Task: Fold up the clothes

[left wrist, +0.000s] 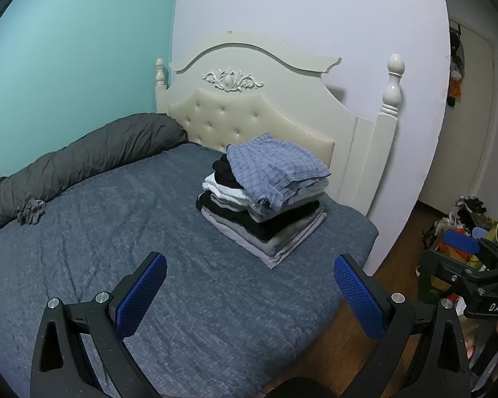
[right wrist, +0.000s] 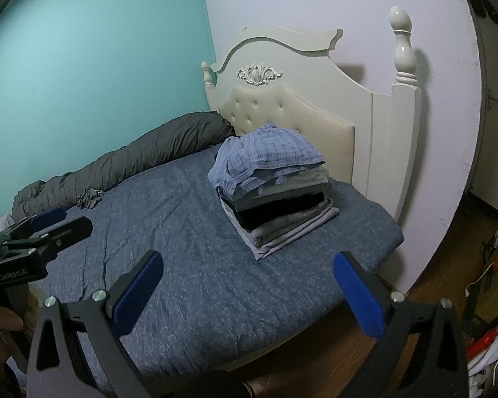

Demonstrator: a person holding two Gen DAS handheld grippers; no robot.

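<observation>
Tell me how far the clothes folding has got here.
Done: a stack of folded clothes sits by the headboard, plaid piece on top. In hand: nothing; left tool and right tool are open. Possibly left: a small gray crumpled item beside the rolled duvet.

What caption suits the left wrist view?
Open left claw hovers over the blue bedspread, facing a folded clothes stack.

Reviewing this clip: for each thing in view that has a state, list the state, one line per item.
Left claw: open, empty, above the bed.
Right claw: open, empty, above the bed.
Stack of clothes: folded, piled near the headboard.
Plaid garment: on top of the stack, loosely folded, edge hanging over.
Grey duvet: rolled along the wall side.
Small grey cloth: crumpled, unfolded, beside the duvet.
Bed sheet: spread, lightly wrinkled.
</observation>
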